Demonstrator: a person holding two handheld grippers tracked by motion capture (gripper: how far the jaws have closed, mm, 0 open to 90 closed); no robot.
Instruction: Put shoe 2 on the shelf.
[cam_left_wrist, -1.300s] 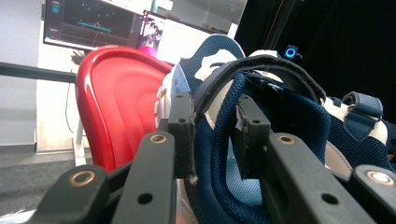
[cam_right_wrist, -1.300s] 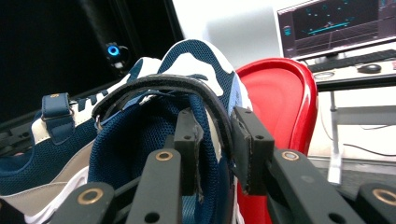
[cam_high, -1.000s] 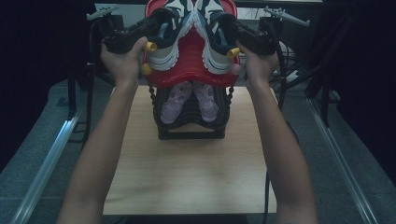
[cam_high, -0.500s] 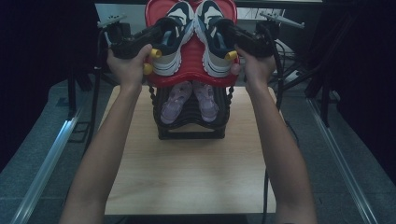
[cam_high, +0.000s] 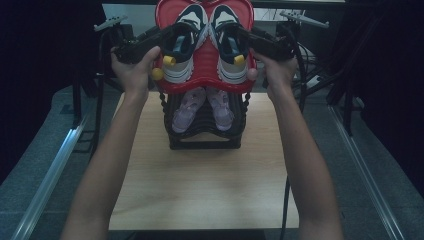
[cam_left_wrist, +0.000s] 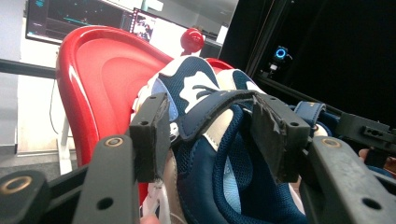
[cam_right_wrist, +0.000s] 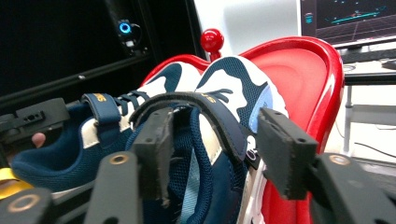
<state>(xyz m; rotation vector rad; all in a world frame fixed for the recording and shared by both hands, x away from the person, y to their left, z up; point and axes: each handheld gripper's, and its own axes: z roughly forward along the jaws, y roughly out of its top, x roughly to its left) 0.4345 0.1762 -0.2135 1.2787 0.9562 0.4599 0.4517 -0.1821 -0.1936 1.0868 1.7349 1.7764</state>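
Change since earlier frames: both pairs of jaws have just been opening, and we see the red tray (cam_high: 202, 75) with its shoes sitting a little lower and more level than a second ago.
Left gripper (cam_left_wrist: 208, 135): we see its jaws spread apart on either side of the left sneaker's collar, the pads no longer pressing; one pad sits outside the shoe wall, the other over the opening.
Right gripper (cam_right_wrist: 212, 149): its jaws also stand spread, straddling the outer wall of the right sneaker; the pads look clear of it.
Left sneaker (cam_high: 182, 42): navy mesh with white patches, pale blue lining, a navy strap across the instep, white sole; it lies on the red tray, toe pointing away from us.
Right sneaker (cam_high: 227, 40): the matching shoe, just beside the first, on the same tray.
Red tray: glossy, raised rim, topping a black rack (cam_high: 205, 135).
Lower tier: a pair of pale pink shoes (cam_high: 202, 107) rests on the black rack beneath.
Surface: the rack stands at the far end of a light wooden tabletop (cam_high: 200, 185).
Room: dark curtains at both sides, grey floor, monitors (cam_left_wrist: 74, 21) behind the rack.
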